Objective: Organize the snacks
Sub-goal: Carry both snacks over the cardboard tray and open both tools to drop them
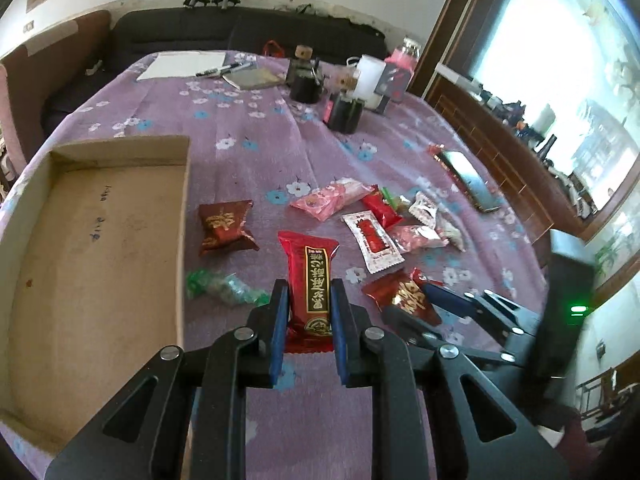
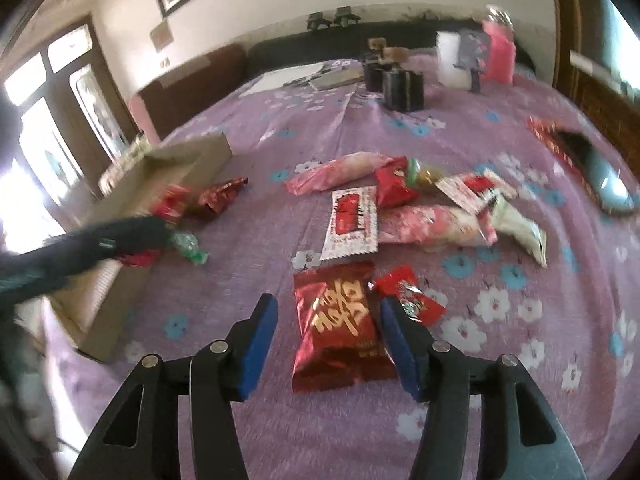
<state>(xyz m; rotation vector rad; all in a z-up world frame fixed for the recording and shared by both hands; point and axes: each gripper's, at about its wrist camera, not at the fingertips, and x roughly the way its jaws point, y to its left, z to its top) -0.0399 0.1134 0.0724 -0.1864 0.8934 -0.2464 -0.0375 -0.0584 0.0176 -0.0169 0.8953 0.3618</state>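
My left gripper [image 1: 309, 286] is shut on a long red snack packet with a black and gold label [image 1: 311, 280], held next to the cardboard tray [image 1: 186, 184], whose floor shows bare. My right gripper [image 2: 328, 308] is open, its blue pads either side of a shiny red packet with gold lettering [image 2: 340, 324] lying on the purple cloth. In the left wrist view the right gripper [image 1: 412, 300] sits at that same packet [image 1: 400, 296]. A pile of red, pink and white snack packets [image 2: 420, 208] lies further out.
A dark red packet [image 1: 226, 226] and a green-wrapped candy [image 1: 224, 286] lie beside the tray. A phone [image 1: 470, 180] lies at the right. Dark jars [image 1: 344, 112], a white box, a pink bottle, paper and pens stand at the far end of the flowered cloth.
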